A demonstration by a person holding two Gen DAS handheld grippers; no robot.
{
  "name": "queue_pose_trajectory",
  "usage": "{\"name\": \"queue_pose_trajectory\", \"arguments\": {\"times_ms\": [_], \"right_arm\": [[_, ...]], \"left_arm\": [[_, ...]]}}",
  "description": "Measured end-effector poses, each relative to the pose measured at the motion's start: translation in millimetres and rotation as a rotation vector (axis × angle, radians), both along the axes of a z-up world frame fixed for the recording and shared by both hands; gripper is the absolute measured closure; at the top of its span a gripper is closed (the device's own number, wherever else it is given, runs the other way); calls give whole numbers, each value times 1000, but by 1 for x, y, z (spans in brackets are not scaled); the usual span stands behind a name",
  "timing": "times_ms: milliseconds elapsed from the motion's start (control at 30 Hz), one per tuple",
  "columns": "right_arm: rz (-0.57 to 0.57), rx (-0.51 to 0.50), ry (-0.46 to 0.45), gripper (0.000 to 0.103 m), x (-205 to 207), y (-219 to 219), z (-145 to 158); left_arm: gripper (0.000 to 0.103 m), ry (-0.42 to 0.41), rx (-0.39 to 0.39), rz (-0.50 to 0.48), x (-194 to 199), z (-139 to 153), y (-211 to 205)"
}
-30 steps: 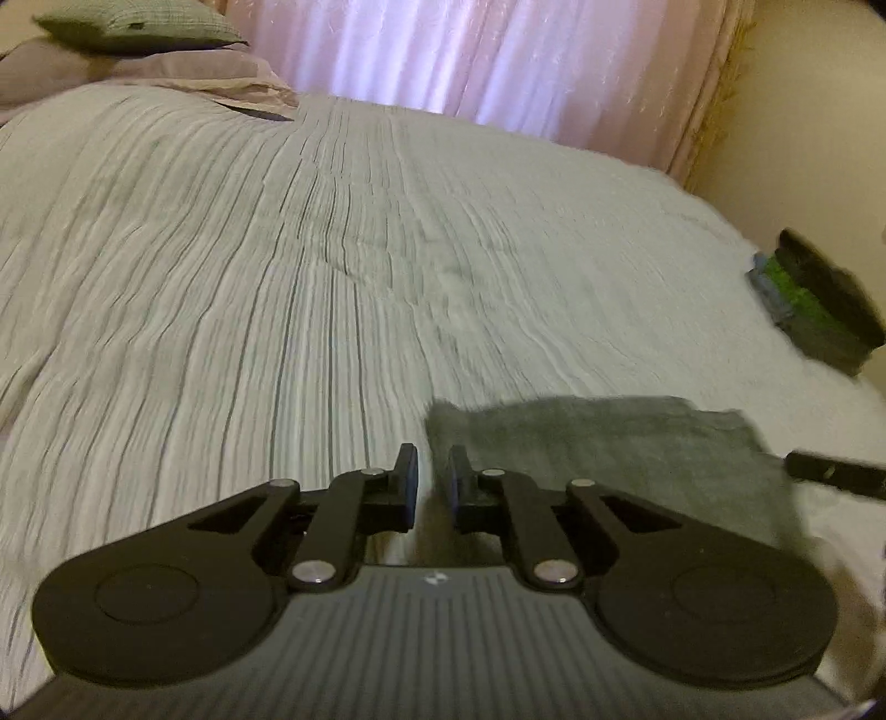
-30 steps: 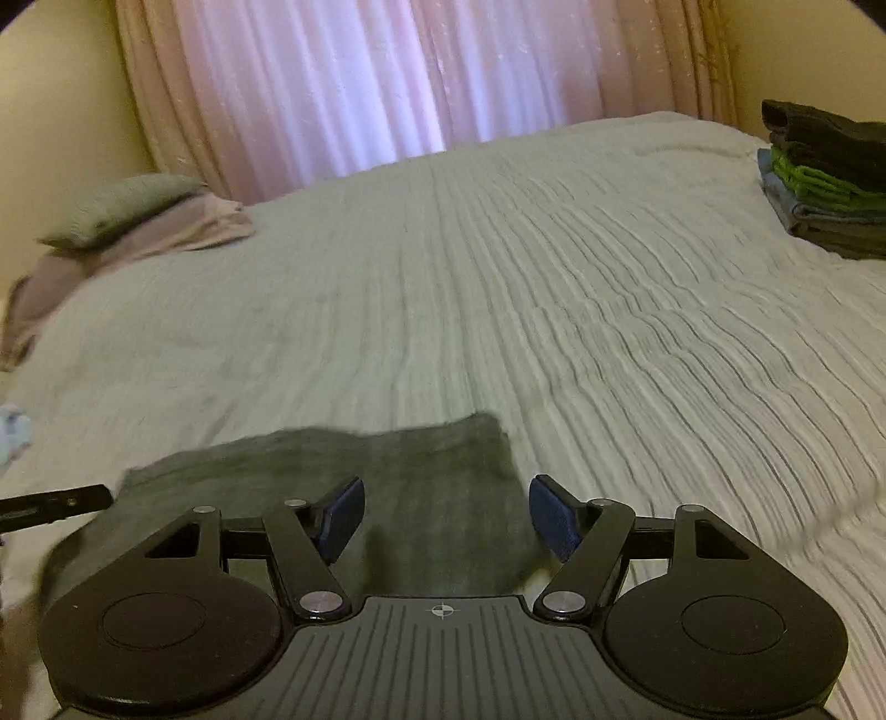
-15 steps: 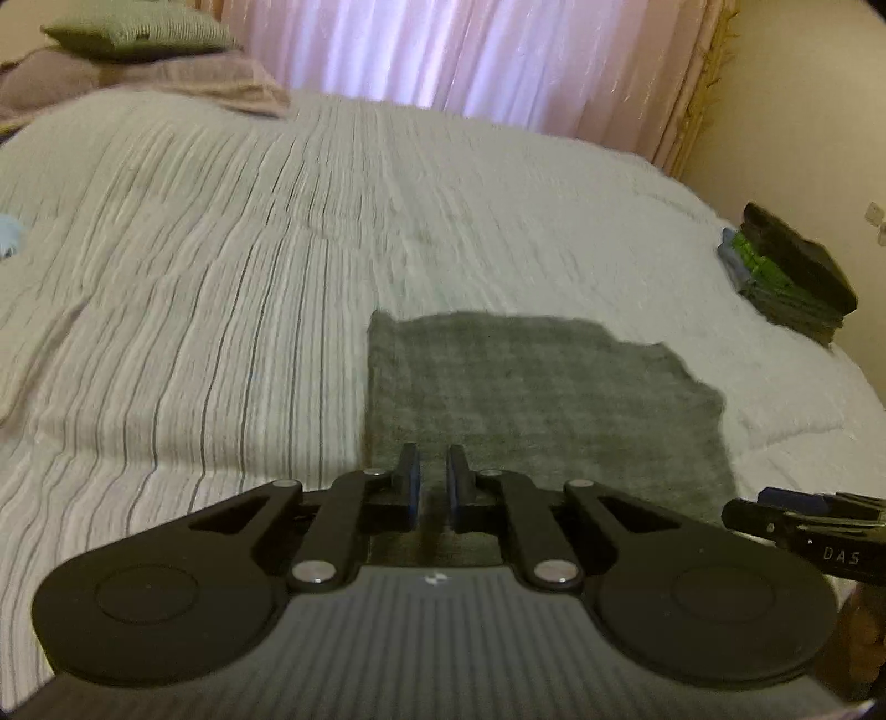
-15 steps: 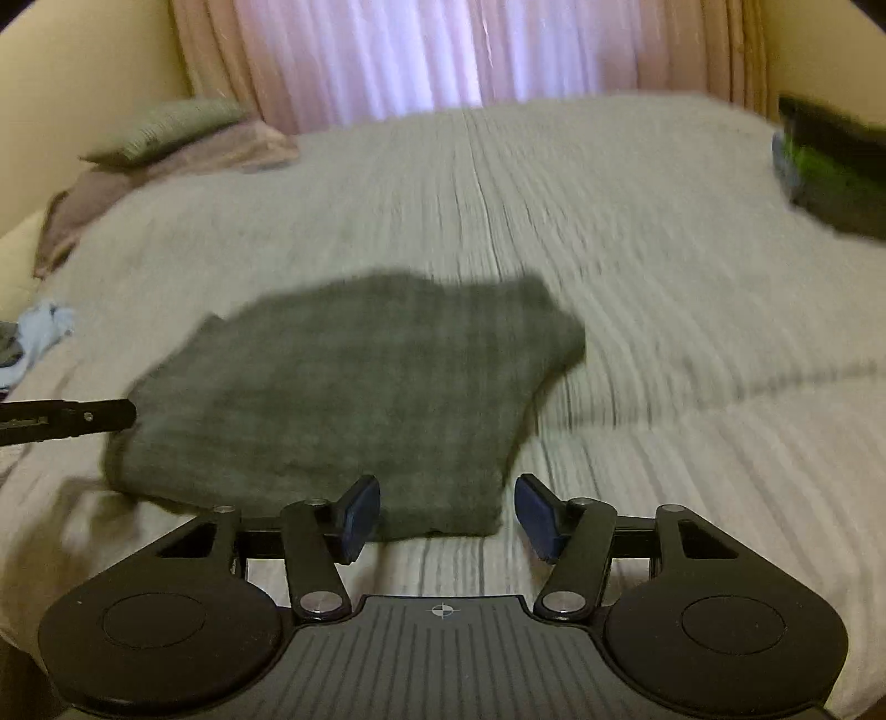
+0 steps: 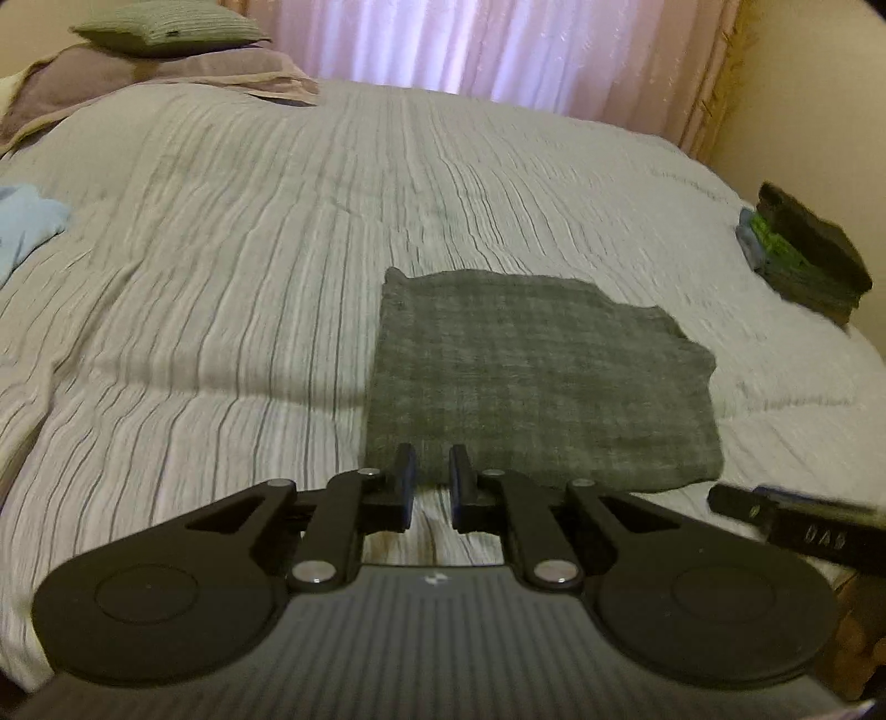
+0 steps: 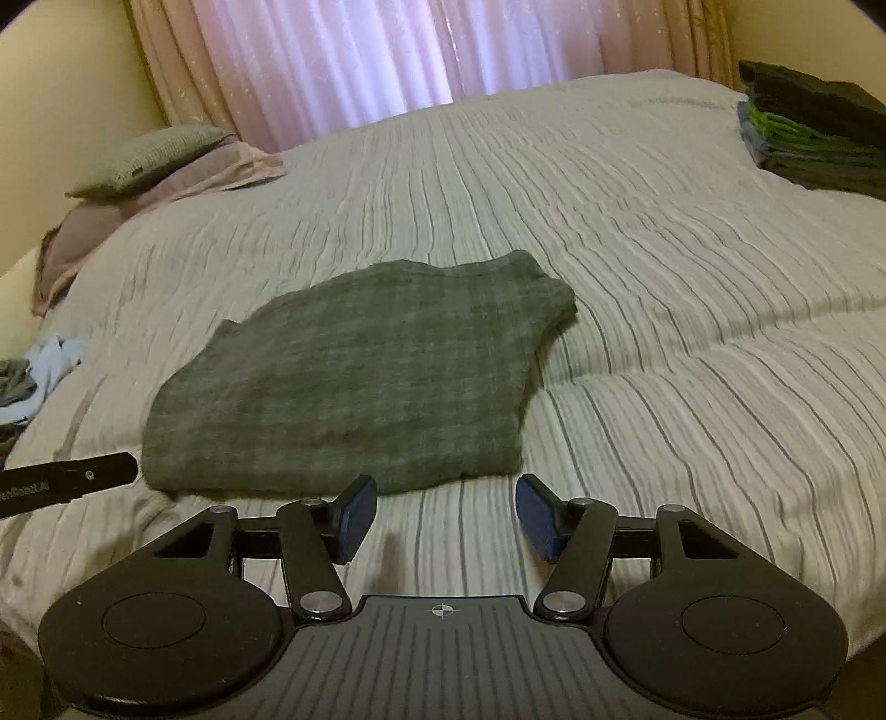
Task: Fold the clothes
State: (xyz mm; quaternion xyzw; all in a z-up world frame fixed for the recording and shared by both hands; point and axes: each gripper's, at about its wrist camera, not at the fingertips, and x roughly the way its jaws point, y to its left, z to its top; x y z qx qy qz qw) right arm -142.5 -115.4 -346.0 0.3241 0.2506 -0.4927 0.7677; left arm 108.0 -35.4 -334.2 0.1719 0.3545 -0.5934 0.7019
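Left wrist view
Garments: one folded grey garment [image 5: 537, 382] lies flat on the bed [image 5: 232, 266], near its front edge; one stack of folded clothes [image 5: 803, 260] sits at the far right edge; one pale blue cloth [image 5: 27, 227] lies at the left edge.
Pillows: two, a green pillow [image 5: 166, 27] on top of a mauve pillow [image 5: 155, 77], at the far left corner.
Surroundings: pink curtains [image 5: 498, 50] hang behind the bed; nothing lies between the grippers and the grey garment.
Left gripper [image 5: 432, 471]: jaws nearly closed, a narrow gap between them, holding nothing; the tips overlap the garment's near edge in this view, and contact cannot be told.
Right gripper: one black finger of it [image 5: 775, 512] shows at the right, just in front of the garment's near right corner.

Right wrist view
Garments: the same grey garment [image 6: 365, 376], one; the stack [image 6: 814, 133] at the far right; a loose pile of blue and dark clothes [image 6: 33, 371] at the left edge.
Pillows: the same two [image 6: 149, 155].
Right gripper [image 6: 446, 518]: jaws wide open with blue pads [image 6: 357, 512], empty, just short of the garment's near edge, over bare striped cover.
Left gripper: one finger [image 6: 72, 479] at the left, beside the garment's near left corner.
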Motion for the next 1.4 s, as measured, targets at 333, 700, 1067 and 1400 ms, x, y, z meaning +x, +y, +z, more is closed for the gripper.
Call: {"name": "queue_pose_trajectory", "arguments": {"times_ms": [333, 700, 1067, 1400], "right_arm": [[-1, -42, -59, 21, 6, 47, 27], [24, -93, -42, 21, -5, 91, 51], [-14, -94, -28, 21, -11, 110, 51], [-20, -75, -39, 21, -17, 103, 45]], "left_arm": [[84, -31, -32, 13, -5, 39, 64], [78, -12, -78, 11, -25, 49, 100], [73, -48, -62, -24, -43, 51, 110], [69, -92, -36, -36, -54, 47, 108]]}}
